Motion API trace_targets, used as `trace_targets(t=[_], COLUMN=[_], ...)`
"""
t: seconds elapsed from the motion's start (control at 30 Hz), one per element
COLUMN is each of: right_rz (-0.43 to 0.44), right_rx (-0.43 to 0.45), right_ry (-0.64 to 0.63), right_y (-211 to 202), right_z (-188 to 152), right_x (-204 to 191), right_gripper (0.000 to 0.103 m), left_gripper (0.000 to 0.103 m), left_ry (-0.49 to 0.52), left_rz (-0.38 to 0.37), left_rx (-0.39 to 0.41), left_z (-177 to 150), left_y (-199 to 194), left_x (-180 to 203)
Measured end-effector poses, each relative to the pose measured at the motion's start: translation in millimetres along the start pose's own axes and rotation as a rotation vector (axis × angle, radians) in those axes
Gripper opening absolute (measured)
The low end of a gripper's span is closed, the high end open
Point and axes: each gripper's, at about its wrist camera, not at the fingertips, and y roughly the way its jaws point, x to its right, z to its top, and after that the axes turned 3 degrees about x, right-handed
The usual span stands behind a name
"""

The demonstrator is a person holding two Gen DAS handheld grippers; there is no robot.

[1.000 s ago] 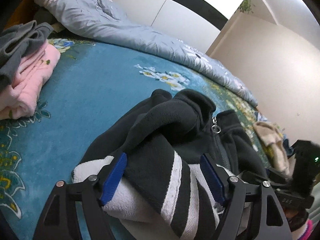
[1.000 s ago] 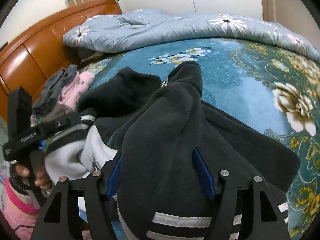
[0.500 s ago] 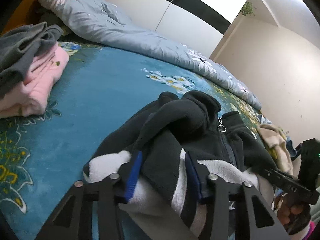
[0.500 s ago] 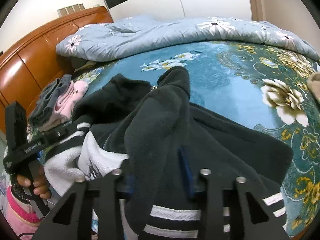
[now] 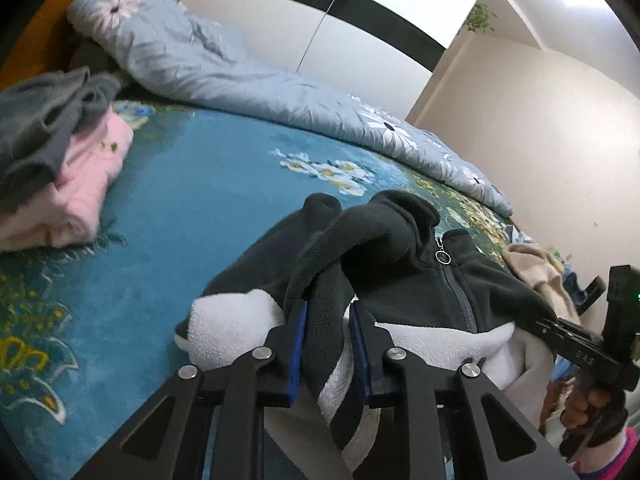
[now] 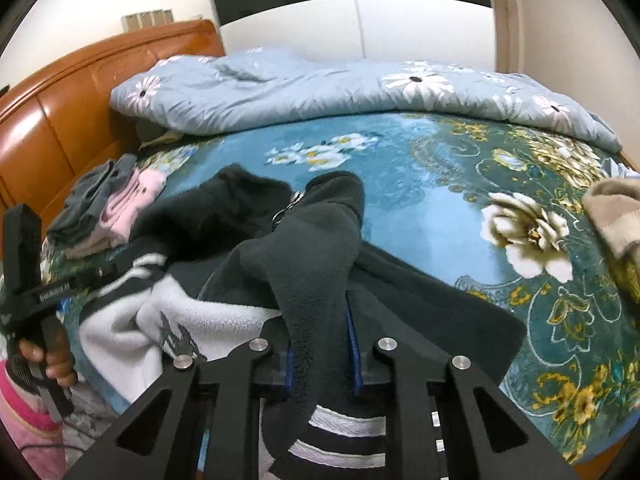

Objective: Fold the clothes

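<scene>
Between the blue-padded fingers of the left gripper sits a thick fold of a dark fleece jacket; the fingers have just been closing and now pinch the fabric from both sides. The right gripper does the same on another fold of the same jacket, its fingers having just closed until both pads press on the dark fleece.

The jacket is dark grey with a white fleece lining and black and white striped trim. It lies bunched on the near part of the bed, its zip pull showing near the collar.

The bed is covered with a blue floral blanket. A pale blue quilt with white flowers is heaped along the far side. To the left, well apart from the jacket, a grey garment lies on top of a folded pink one. A beige garment rests at the right edge of the bed.

An orange wooden headboard stands at the left, and a white wardrobe with a black band stands behind the bed.
</scene>
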Motion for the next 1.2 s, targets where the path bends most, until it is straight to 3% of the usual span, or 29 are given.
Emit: trace_targets(t=[0.07, 0.13, 0.2, 0.57, 0.6, 0.63, 0.73, 0.87, 1.03, 1.13, 1.2], right_rz=[-0.005, -0.001, 0.004, 0.017, 0.017, 0.016, 0.014, 0.023, 0.048, 0.073, 0.103], right_rx=[0.001, 0.003, 0.003, 0.012, 0.013, 0.012, 0.01, 0.009, 0.015, 0.025, 0.033], right_ry=[-0.004, 0.007, 0.012, 0.029, 0.029, 0.029, 0.027, 0.008, -0.006, 0.006, 0.016], right_y=[0, 1, 0, -7, -8, -8, -9, -11, -18, -22, -26], right_z=[-2, -3, -2, -6, -6, -7, -9, -9, -14, -15, -15], right_x=[-1, -1, 1, 1, 0, 0, -2, -6, -4, 0, 1], right_gripper=[0.021, 0.021, 0.021, 0.021, 0.021, 0.021, 0.021, 0.021, 0.023, 0.025, 0.025], left_gripper=[0.029, 0.044, 0.047, 0.047, 0.038, 0.022, 0.01, 0.008, 0.007, 0.007, 0.007], left_ry=[0.022, 0.042, 0.039, -0.022, -0.031, -0.034, -0.042, -0.045, -0.079, -0.123, -0.098], left_rz=[0.045, 0.087, 0.092, -0.088, -0.084, -0.081, -0.074, -0.04, 0.103, 0.16, 0.234], left_rx=[0.021, 0.031, 0.022, -0.105, -0.116, -0.115, -0.109, -0.045, 0.103, 0.137, 0.144], left_z=[1, 2, -1, -10, -12, -12, -13, -8, 8, 10, 7], left_y=[-5, -8, -8, 3, 6, 6, 7, -6, -37, -48, -48], left_x=[1, -1, -5, 1, 1, 1, 2, 0, -30, -49, -52])
